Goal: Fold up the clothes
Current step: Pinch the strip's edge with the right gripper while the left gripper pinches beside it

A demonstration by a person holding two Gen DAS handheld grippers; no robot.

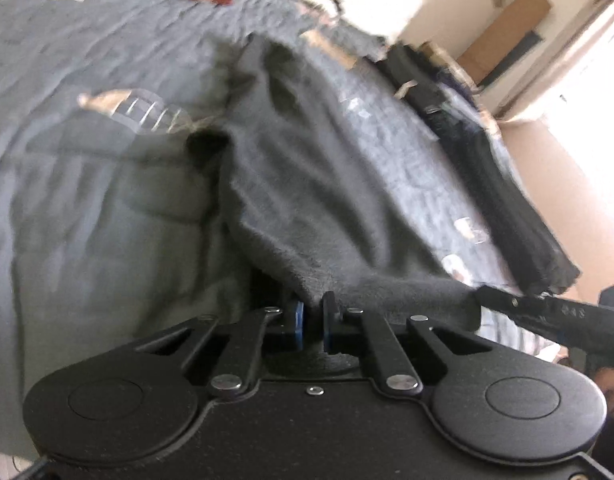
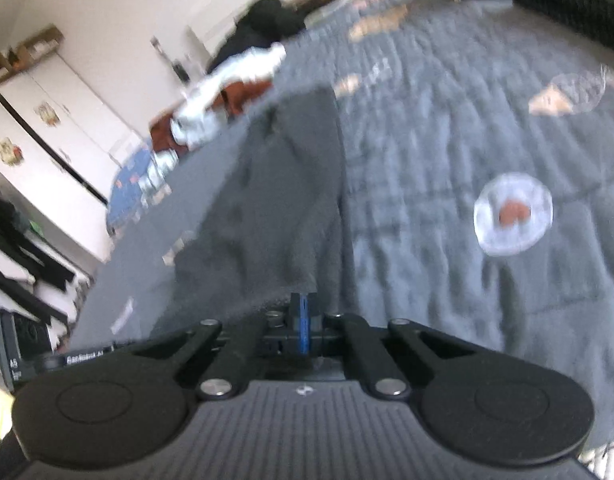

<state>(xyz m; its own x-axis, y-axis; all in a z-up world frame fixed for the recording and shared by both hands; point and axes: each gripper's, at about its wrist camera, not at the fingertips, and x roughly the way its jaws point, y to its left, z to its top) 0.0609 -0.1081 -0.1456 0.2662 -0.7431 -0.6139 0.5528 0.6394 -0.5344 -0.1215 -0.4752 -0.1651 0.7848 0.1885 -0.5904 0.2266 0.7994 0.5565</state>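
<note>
A dark grey fleece garment [image 1: 307, 184] lies spread on the bed, running away from me in both views. In the left wrist view my left gripper [image 1: 313, 314] is shut on its near hem, and the cloth bunches between the blue pads. The hem stretches rightward to my right gripper [image 1: 483, 294], which enters from the right edge. In the right wrist view the garment [image 2: 275, 208] narrows down to my right gripper [image 2: 305, 310], whose pads are pressed together on the cloth's corner. Both pictures are blurred.
A grey patterned bedspread [image 2: 467, 140] covers the bed under the garment. Black clothing [image 1: 507, 184] lies along the bed's right edge. A heap of white and rust clothes [image 2: 227, 96] sits at the far left side, with a white wardrobe [image 2: 47, 120] beyond.
</note>
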